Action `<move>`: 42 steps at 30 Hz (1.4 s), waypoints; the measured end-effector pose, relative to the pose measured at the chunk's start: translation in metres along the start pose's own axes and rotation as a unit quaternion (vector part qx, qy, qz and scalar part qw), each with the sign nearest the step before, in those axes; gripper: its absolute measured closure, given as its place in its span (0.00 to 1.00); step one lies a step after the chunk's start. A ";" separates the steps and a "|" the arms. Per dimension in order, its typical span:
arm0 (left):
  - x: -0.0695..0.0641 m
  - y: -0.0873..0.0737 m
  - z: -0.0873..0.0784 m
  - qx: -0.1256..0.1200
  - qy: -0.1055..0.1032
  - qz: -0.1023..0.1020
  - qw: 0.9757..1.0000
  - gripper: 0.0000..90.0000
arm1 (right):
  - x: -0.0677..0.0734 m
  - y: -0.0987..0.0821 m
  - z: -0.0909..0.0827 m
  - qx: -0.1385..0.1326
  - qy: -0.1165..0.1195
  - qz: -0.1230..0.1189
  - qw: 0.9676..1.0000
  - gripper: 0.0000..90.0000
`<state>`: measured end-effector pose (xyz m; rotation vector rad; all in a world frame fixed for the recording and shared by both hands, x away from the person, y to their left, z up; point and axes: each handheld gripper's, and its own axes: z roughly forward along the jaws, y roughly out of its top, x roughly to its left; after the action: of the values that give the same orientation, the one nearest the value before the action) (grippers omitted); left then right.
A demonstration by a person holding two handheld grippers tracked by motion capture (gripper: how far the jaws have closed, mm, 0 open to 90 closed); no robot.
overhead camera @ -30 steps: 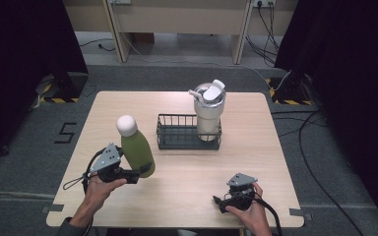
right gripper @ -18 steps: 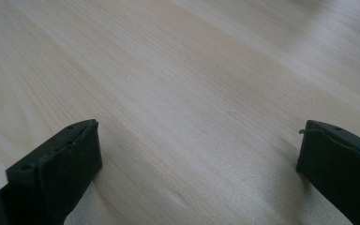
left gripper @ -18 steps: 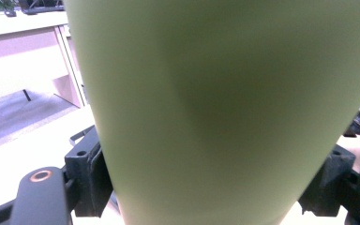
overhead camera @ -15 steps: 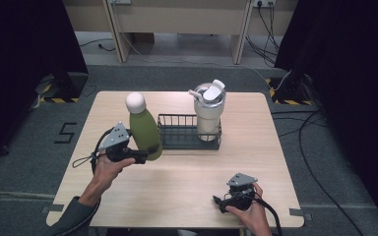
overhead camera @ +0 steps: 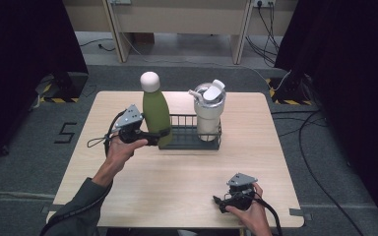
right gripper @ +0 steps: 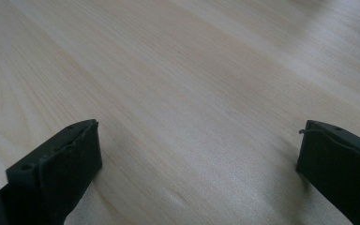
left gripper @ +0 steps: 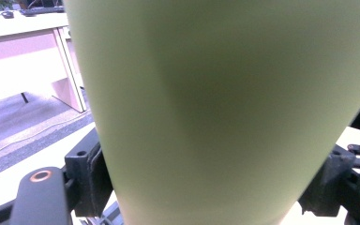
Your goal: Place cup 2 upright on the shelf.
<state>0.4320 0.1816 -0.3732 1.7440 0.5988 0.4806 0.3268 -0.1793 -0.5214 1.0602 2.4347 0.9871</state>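
Observation:
A green bottle (overhead camera: 156, 114) with a white round cap stands upright at the left end of the black wire basket (overhead camera: 192, 143). My left gripper (overhead camera: 160, 135) is shut on its lower body. In the left gripper view the bottle's green wall (left gripper: 215, 108) sits between the black pads (left gripper: 90, 174). Whether its base is inside the basket or above it I cannot tell. A white tumbler (overhead camera: 209, 112) with a lid and straw stands in the basket's right end. My right gripper (overhead camera: 221, 203) lies low near the table's front right, open over bare wood (right gripper: 199, 168).
The light wooden table (overhead camera: 177, 187) has open room in its front middle and left. Desk legs and cables lie on the grey floor beyond the far edge. Dark curtains hang at both sides.
My left hand has carried the green bottle up and away from the front left of the table to the basket's left end. The right gripper has stayed where it was.

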 end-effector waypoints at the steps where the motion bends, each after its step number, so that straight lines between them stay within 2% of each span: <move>1: 0.002 0.002 0.004 0.001 0.002 -0.001 1.000 0.23 | 0.000 0.000 0.000 0.000 0.000 0.000 1.000 0.00; 14: 0.021 0.011 0.029 0.002 0.013 -0.014 1.000 0.23 | 0.000 0.000 0.000 0.000 -0.001 -0.001 1.000 0.00; 22: 0.032 0.008 0.048 0.003 0.024 -0.023 0.999 0.23 | 0.000 0.000 0.000 0.000 0.000 -0.001 1.000 0.00; 23: 0.034 0.006 0.052 0.003 0.027 -0.029 0.999 0.23 | 0.000 0.000 0.000 0.000 0.000 -0.001 1.000 0.00; 42: 0.042 -0.004 0.074 0.009 0.045 -0.038 0.998 0.23 | 0.000 0.000 0.000 0.000 0.000 -0.001 1.000 0.00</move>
<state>0.5094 0.1522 -0.3953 1.7167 0.7325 0.5051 0.3270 -0.1795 -0.5213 1.0574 2.4353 0.9847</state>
